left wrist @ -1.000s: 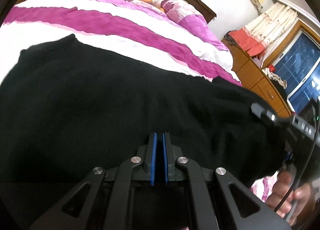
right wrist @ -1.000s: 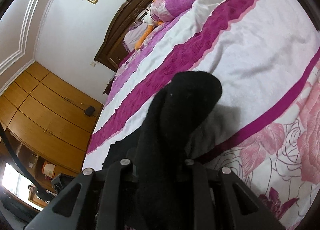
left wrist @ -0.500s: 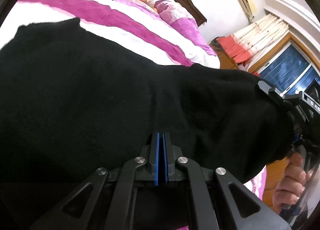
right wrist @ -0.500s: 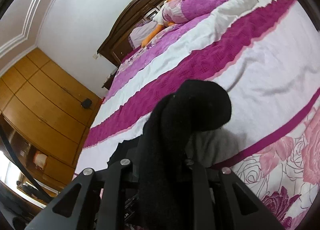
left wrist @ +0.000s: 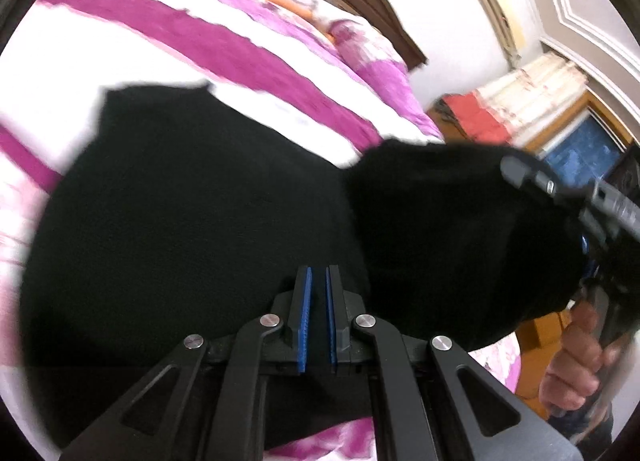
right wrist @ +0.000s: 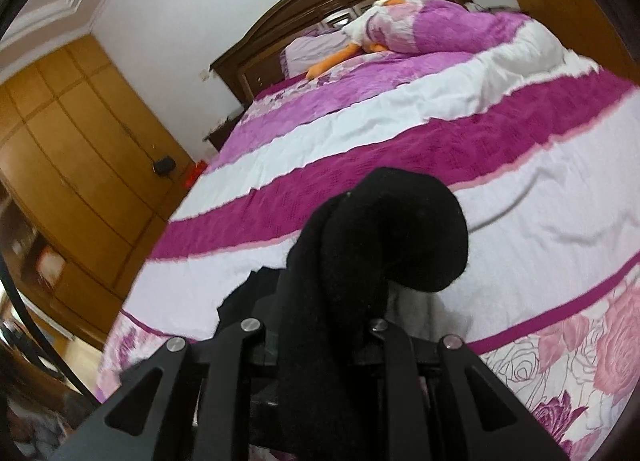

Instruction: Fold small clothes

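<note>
A bed with a magenta and white striped quilt (right wrist: pixel 400 133), a dark wooden headboard (right wrist: pixel 320 9), a wooden wardrobe (right wrist: pixel 80 133).

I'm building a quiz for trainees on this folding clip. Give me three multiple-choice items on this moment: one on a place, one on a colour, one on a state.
1. Where does the orange-billed plush toy lie?
A. by the headboard
B. on the wardrobe
C. at the foot of the bed

2. What colour is the garment being folded?
A. red
B. black
C. white

3. What is the state of the right gripper?
A. wide open and empty
B. shut on a bunch of the garment
C. resting on the bedspread

Answers:
1 A: the right wrist view shows it among the pillows below the wooden headboard.
2 B: it is black in both views against the pink and white bedspread.
3 B: black cloth fills the gap between the jaws and bulges out in front.
</note>
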Tool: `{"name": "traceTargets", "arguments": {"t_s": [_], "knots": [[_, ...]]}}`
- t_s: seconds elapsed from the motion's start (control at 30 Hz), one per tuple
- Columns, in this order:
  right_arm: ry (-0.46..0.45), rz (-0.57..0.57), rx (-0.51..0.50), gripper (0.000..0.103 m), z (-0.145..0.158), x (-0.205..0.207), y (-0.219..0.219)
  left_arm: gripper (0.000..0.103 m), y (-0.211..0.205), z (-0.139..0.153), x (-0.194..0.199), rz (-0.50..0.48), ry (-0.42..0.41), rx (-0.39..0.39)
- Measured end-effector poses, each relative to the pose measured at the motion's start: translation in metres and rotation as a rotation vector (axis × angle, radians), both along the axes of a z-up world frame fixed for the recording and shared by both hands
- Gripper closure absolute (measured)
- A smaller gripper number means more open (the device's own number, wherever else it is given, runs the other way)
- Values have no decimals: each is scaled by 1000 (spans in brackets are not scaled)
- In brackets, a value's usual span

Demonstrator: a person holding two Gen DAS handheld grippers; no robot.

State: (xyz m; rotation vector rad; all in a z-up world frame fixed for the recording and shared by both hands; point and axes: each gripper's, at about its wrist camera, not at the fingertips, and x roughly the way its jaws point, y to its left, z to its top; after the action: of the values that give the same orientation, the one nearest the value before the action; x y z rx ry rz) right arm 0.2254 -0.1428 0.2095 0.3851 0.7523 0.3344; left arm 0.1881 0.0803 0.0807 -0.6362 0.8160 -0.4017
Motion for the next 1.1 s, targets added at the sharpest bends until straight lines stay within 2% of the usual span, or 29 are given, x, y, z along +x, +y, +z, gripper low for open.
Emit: {"name": "traceTargets", "arguments": {"t_s": [0.1, 0.17, 0.33, 0.4, 0.47, 0.53, 0.67, 0.87, 0.97, 1.1], "knots": [[19, 26, -38, 83, -2, 2, 21, 102, 36, 2, -5, 97, 60, 0], [19, 32, -70, 84, -5, 2, 35, 102, 59, 1, -11, 126, 86, -31], [9, -3, -168, 84, -5, 3, 64, 102, 94, -8, -22, 148, 105, 9], [20, -12, -194, 84, -5, 4, 78, 102, 98, -25, -24, 124, 147, 5], [27, -12, -233, 84, -5, 3, 91, 102, 103, -39, -31, 132, 176, -67], [28, 7, -283, 84, -6, 3, 103, 102, 108, -43, -39, 141, 171, -130], [25, 52, -418, 84, -10, 2, 135, 102, 100, -39, -51, 111, 163, -100], [50, 33, -455, 84, -14, 9, 160, 102, 117, -48, -45, 69, 216, -228], [76, 27, -468, 84, -18, 17, 173, 102, 122, -49, -44, 88, 226, -240], [97, 32, -549, 83, -28, 23, 196, 102, 129, -49, -50, 144, 226, -225]]}}
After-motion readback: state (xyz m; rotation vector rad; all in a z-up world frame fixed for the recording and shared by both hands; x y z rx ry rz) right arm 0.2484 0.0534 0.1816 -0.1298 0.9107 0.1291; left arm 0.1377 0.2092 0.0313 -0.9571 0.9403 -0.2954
